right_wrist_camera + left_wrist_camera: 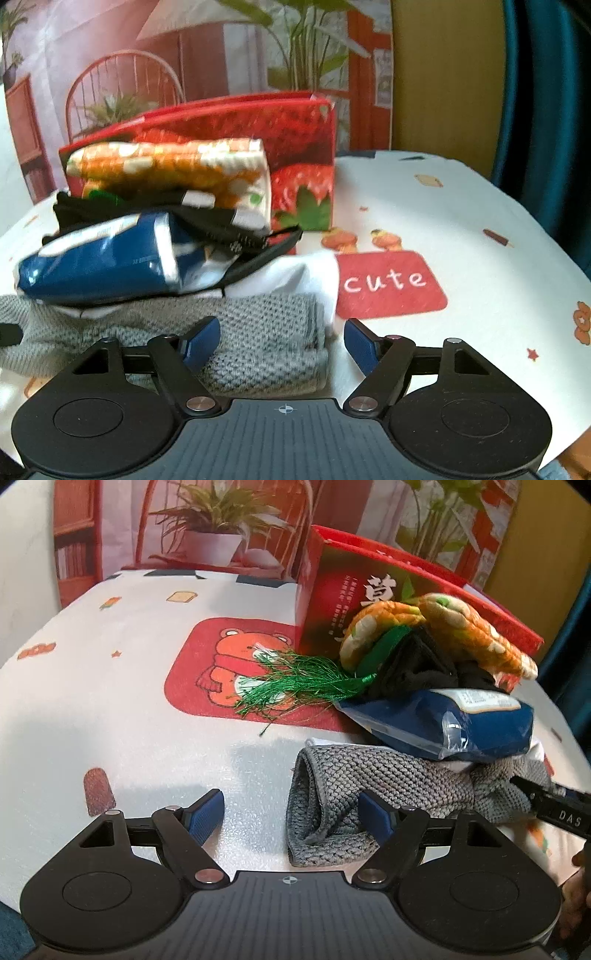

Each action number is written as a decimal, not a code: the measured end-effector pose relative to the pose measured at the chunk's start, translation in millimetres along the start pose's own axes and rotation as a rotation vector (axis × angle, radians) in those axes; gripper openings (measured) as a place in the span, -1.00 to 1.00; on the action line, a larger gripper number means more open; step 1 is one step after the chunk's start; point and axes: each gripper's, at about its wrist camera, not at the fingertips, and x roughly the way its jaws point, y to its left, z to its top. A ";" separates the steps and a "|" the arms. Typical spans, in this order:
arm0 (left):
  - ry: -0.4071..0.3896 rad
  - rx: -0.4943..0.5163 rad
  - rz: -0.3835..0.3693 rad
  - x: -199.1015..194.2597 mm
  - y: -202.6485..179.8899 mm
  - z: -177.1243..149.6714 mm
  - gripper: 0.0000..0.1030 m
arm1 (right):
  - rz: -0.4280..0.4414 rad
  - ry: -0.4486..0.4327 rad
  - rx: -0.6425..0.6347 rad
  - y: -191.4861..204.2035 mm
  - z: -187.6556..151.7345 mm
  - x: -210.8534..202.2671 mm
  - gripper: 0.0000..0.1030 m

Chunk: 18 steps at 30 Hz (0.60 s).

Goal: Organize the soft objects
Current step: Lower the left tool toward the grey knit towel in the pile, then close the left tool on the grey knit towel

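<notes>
On the printed cloth [110,709], both grippers, left [291,812] and right [282,341], gape at the towel [369,775]; tugging could topple the pack [480,723].

From my left camera I see the left gripper [291,812] low over the tabletop [110,716], its jaws apart. The right-side pad sits against a fold of the grey knitted cloth [369,786]; the other pad is over bare cloth-covered tabletop. On the grey cloth lies a blue packet [461,723], with black fabric [417,664] and an orange quilted mitt [436,627] heaped above it. A green tassel [295,683] spills leftward. A red box [351,594] stands behind the heap. The right gripper [554,808] pokes in at the edge.
</notes>
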 end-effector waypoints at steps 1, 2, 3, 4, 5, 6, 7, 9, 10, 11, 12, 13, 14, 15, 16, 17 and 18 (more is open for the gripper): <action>0.000 0.017 0.006 1.0 -1.9 -0.9 0.60 | 0.001 0.006 -0.005 0.6 -0.5 1.1 0.37; 0.001 0.029 0.011 0.1 -4.0 -1.2 0.60 | 0.001 0.012 -0.007 -0.1 -0.9 1.5 0.37; 0.000 0.040 0.015 0.6 -5.1 -1.6 0.60 | 0.001 0.017 -0.008 0.2 -1.2 2.6 0.37; 0.001 0.043 0.016 0.2 -5.8 -1.7 0.60 | 0.001 0.022 -0.007 0.6 -1.7 2.9 0.38; 0.001 0.044 0.014 -0.7 -6.2 -1.8 0.60 | 0.001 0.022 -0.007 0.8 -1.8 3.2 0.39; 0.001 0.044 0.015 -0.7 -6.0 -1.7 0.61 | 0.001 0.023 -0.009 1.2 -1.9 2.9 0.39; 0.001 0.046 0.016 -1.3 -6.2 -1.9 0.60 | 0.000 0.025 -0.010 1.3 -2.0 2.7 0.39; 0.002 0.050 0.016 -2.4 -6.9 -2.3 0.56 | -0.001 0.027 -0.013 1.7 -2.0 2.1 0.39; 0.003 0.054 0.014 -3.1 -7.6 -2.6 0.49 | -0.003 0.028 -0.014 1.9 -2.0 1.7 0.39; 0.002 0.059 0.006 -4.6 -8.5 -3.0 0.43 | -0.006 0.030 -0.018 2.7 -2.3 0.5 0.38; 0.002 0.066 -0.005 -6.3 -9.6 -3.3 0.31 | -0.009 0.032 -0.023 3.7 -1.9 -0.4 0.37; 0.000 0.073 -0.012 -8.0 -10.8 -4.1 0.21 | -0.011 0.034 -0.031 4.8 -2.1 -2.0 0.36; -0.002 0.084 -0.016 -8.4 -12.3 -4.6 0.17 | -0.012 0.038 -0.037 6.1 -2.0 -3.7 0.36; -0.004 0.095 -0.019 -9.3 -14.0 -5.2 0.09 | -0.009 0.044 -0.043 7.7 -2.2 -5.8 0.34; -0.005 0.105 -0.021 -10.1 -15.6 -5.9 0.02 | -0.007 0.051 -0.048 9.8 -3.0 -8.2 0.30; -0.006 0.110 -0.024 -11.9 -17.5 -7.2 -0.01 | -0.002 0.056 -0.056 11.7 -3.5 -10.3 0.29; -0.005 0.114 -0.027 -12.2 -18.2 -7.7 -0.06 | 0.004 0.058 -0.068 14.0 -4.0 -12.4 0.28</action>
